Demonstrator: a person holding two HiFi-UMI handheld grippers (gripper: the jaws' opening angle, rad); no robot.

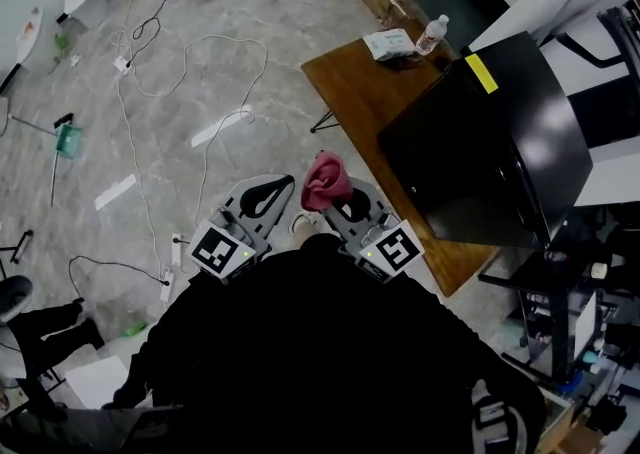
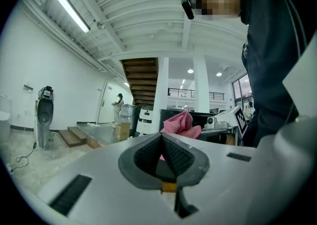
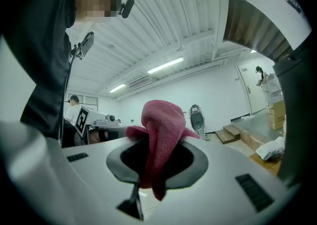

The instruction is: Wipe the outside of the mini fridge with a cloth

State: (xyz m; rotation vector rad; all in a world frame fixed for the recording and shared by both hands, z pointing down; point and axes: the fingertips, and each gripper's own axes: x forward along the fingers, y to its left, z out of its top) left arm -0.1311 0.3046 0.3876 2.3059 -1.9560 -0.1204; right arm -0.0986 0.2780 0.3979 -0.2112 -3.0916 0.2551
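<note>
Pinches the pink cloth (image 1: 325, 180) in the right gripper (image 1: 336, 204), fingers closed on a fold near its middle, one end bunched above them and the other drooping below. Carries nothing in the left gripper (image 1: 262, 197), fingers pressed together pad to pad. Finds the black mini fridge (image 1: 490, 142) at about 2 o'clock from the cloth, well apart, seated on the wooden tabletop (image 1: 350, 92) toward its 4 o'clock end. Puts the right gripper nearer than the left, so probably calls for a reach toward 2 o'clock to the closest dark face, with no wiping yet begun. Reads the fridge as upright, long top edge running roughly 11 to 5 o'clock. Shows a yellow label (image 1: 481, 73) near the fridge's top corner, print too small to read. Likewise nothing legible on the water bottle (image 1: 431, 34) or the white packet (image 1: 389, 43) at the tabletop's 12 o'clock end. Bears only black-and-white square markers on both grippers.
</note>
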